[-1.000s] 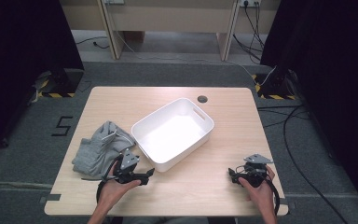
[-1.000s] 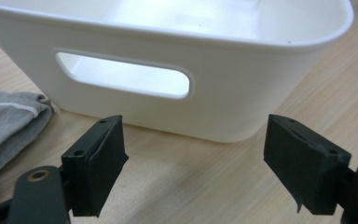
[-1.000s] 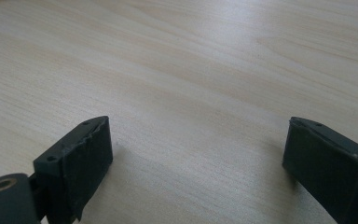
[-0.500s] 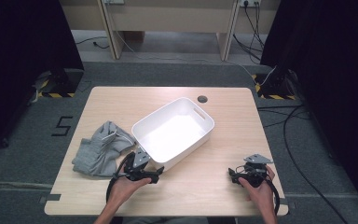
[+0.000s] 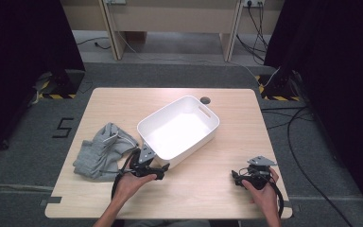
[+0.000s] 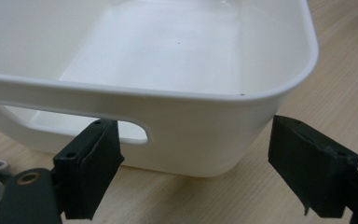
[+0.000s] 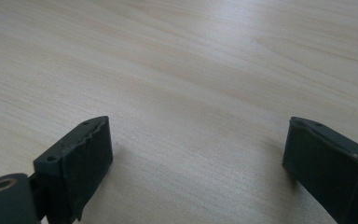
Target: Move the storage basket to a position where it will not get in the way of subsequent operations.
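White bin [image 5: 178,131] at mid-counter [image 5: 246,118], grey garment [image 5: 101,150] just beside it. Left gripper [image 6: 193,175], fingers spread, faces the bin's near handle wall; right gripper [image 5: 238,178] rests with fingers spread. Risk: a fingertip may shove the light bin instead of straddling its wall.

The left gripper [image 5: 163,171] is sitting just before the near wall of the tub [image 5: 208,124], whose handle slot [image 6: 74,122] is lying right ahead of its jaws. The crumpled cloth [image 5: 101,150] is lying on the table [image 5: 123,101] just to this gripper's left. The right gripper [image 5: 236,178] is resting well apart to the tub's right, with bare tabletop lying between its jaws.
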### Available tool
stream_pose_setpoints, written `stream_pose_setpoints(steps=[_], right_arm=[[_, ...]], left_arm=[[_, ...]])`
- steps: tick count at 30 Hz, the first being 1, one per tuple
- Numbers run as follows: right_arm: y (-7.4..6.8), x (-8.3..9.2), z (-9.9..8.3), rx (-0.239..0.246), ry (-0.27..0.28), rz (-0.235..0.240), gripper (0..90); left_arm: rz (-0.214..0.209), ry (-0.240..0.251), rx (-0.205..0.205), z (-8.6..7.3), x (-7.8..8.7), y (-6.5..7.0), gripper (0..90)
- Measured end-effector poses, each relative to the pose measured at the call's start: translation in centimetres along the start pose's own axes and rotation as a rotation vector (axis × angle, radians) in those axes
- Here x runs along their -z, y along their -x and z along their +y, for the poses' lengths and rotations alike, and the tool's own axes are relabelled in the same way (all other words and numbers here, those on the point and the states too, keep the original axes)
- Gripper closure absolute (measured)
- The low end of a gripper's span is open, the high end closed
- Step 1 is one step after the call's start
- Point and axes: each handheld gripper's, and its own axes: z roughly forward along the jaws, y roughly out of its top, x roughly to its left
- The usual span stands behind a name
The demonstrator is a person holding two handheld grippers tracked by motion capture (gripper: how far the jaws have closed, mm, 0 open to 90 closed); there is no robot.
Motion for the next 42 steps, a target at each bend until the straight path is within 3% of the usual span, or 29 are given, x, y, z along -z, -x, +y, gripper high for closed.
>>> stream_pose_setpoints(steps=[6, 10, 14, 19, 22, 31, 34, 39, 42], right_arm=[[0.0, 0.0, 0.0, 0.001, 0.001, 0.001, 9.0], [0.0, 0.0, 0.1, 0.015, 0.020, 0.010, 18.1], [-0.1, -0.1, 0.2, 0.015, 0.029, 0.005, 21.5], [0.2, -0.2, 0.5, -0.009, 0.052, 0.021, 22.3], [0.3, -0.4, 0.8, 0.000, 0.050, 0.018, 22.3], [0.1, -0.4, 2.6, 0.017, 0.079, 0.027, 23.0], [0.0, -0.7, 3.2, 0.040, 0.080, 0.029, 23.1], [-0.2, -1.6, 4.4, 0.035, 0.087, 0.056, 23.0], [-0.3, -2.2, 5.3, 0.029, 0.108, 0.089, 23.1]], left_arm=[[-0.011, 0.006, 0.047, 0.1, -0.6, -0.8, 17.6], [-0.004, 0.001, 0.053, 0.3, -0.6, -1.2, 19.9], [0.005, 0.000, 0.057, 0.5, -0.6, -1.4, 21.8], [0.013, 0.006, 0.075, 0.7, -0.8, -1.6, 23.9], [0.015, 0.005, 0.083, 0.7, -0.8, -1.7, 24.2], [0.019, 0.012, 0.114, 0.7, -1.1, -2.4, 25.3], [0.019, 0.002, 0.101, 0.9, -1.2, -2.4, 25.6], [0.013, -0.002, 0.109, 1.0, -1.6, -2.6, 27.3], [0.008, -0.001, 0.117, 1.1, -2.1, -2.8, 34.2]])
